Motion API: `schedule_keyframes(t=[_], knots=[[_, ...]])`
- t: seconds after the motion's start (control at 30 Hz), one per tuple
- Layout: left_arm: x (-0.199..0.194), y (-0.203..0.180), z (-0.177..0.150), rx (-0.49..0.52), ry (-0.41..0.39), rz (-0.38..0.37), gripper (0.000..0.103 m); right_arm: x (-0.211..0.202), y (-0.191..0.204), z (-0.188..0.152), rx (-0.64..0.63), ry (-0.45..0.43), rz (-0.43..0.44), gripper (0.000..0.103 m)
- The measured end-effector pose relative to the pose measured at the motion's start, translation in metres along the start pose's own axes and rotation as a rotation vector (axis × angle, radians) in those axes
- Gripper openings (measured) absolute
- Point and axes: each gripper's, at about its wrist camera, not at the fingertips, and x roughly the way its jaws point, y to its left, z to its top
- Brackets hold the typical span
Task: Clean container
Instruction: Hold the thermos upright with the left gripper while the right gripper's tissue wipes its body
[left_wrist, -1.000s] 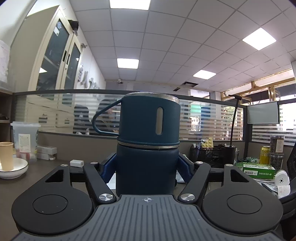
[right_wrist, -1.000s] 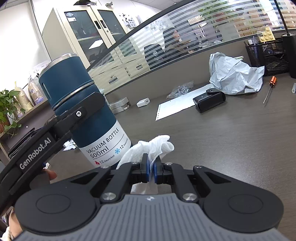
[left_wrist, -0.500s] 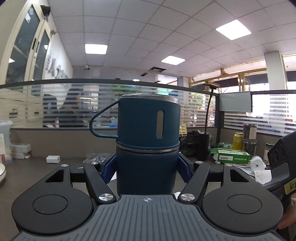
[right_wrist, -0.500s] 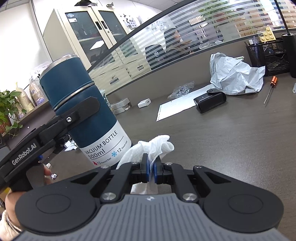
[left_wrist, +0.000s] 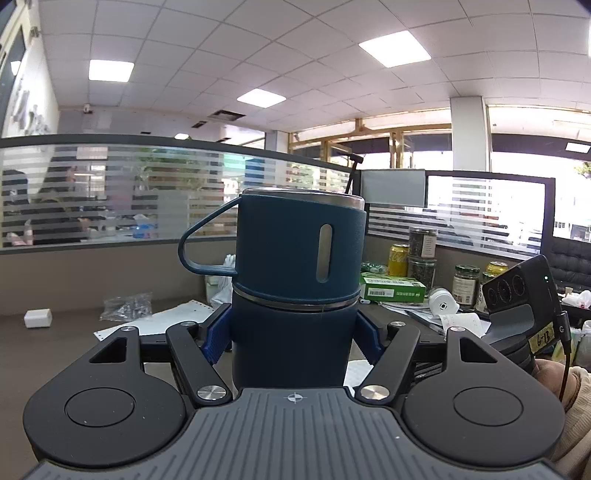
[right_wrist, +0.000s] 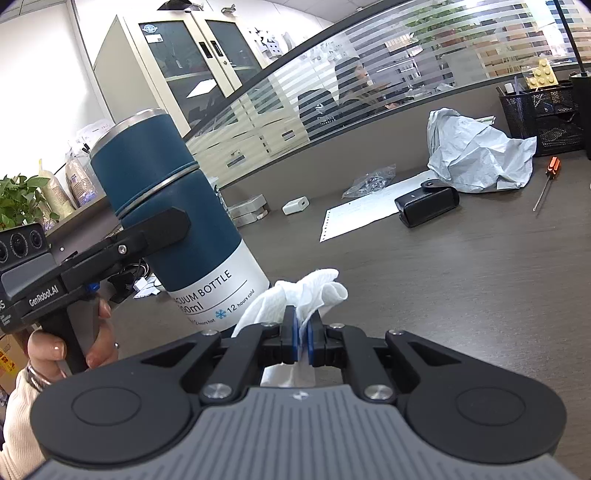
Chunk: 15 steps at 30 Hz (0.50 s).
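Bottle: a dark blue vacuum bottle (right_wrist: 173, 221) with a white lower band, standing roughly upright, leaning a little in the right wrist view; its base is hidden, so I cannot tell whether it rests on the desk or is lifted.
Left gripper: the left gripper (left_wrist: 291, 332) is clamped on the bottle's body just below the steel ring, blue pads (left_wrist: 216, 338) pressed against both sides; a hand (right_wrist: 70, 339) holds its grip handle.
Right gripper: the right gripper (right_wrist: 301, 332) has its jaws pinched together on a crumpled white tissue (right_wrist: 306, 291), which fans out ahead of the fingertips.
Key relation: the bottle lies ahead and to the left of the tissue, the white band just beside the wad; whether paper and bottle touch I cannot tell.
Long axis: near vertical, lid (left_wrist: 301, 240) and loop handle (left_wrist: 201, 240) on top.
Nearer hand: the left one already has the bottle; the right is the free wiping hand, close at its lower side.
Next move, my guess: sweep the tissue left onto the wall and rub along it while the left steadies it.
Surface: a dark wood-grain desk (right_wrist: 461, 288), with perforated paper (right_wrist: 362, 214), a black case (right_wrist: 428, 206), a screwdriver (right_wrist: 548, 181) and crumpled grey wrapping (right_wrist: 476, 155) well apart from the work.
Room: an open office, striped glass partition (right_wrist: 332, 92), cabinet (right_wrist: 177, 62), panel-lit ceiling.
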Motion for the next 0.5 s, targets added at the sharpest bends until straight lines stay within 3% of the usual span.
schedule_keyframes(t=[0.17, 0.27, 0.5], knots=[[-0.0004, 0.0052, 0.0001, -0.01, 0.007, -0.045, 0.076, 0.0008, -0.0002, 0.0004, -0.001, 0.002, -0.005, 0.01], [-0.0002, 0.006, 0.0, -0.02, 0.02, -0.046, 0.085, 0.0015, 0.0001, 0.0005, -0.002, 0.004, -0.008, 0.01], [-0.0084, 0.0032, 0.0003, -0.02, -0.012, -0.03, 0.092, 0.0061, -0.0018, -0.0002, 0.01, 0.012, -0.006, 0.01]])
